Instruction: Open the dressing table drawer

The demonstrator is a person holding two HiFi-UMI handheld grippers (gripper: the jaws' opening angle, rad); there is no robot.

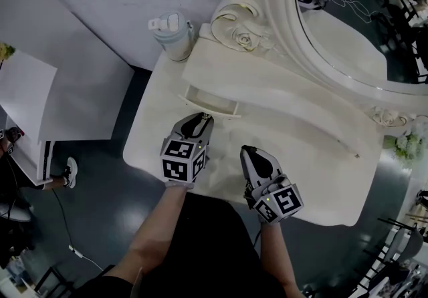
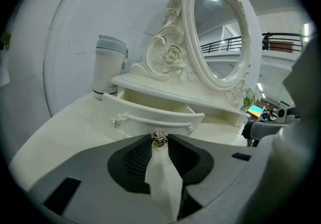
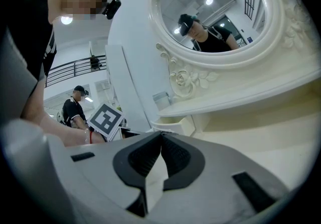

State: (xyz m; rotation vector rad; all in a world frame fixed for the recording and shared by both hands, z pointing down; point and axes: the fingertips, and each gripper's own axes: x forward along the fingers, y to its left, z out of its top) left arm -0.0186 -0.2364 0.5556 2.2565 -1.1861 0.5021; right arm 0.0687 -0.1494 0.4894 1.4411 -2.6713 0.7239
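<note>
The left tongs [image 1: 198,117] [image 2: 159,140] and the right tongs [image 1: 247,150] [image 3: 161,135] look alike. Each has a smooth pale-grey plastic shell that rounds toward the tips, matt black ribbed pads on the inner faces, and small black rectangular insets on the outer shell. At the rear, the left white marker cube [image 1: 182,160] and the right white marker cube [image 1: 281,203] carry bold black square patterns. The person wears a black short-sleeved top [image 3: 31,32]. A thin red wrist band [image 3: 90,136] is on the left arm.

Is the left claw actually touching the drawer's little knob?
Touching. The left gripper view shows the left gripper pinching the knob of the drawer, with no gap on either side.
</note>
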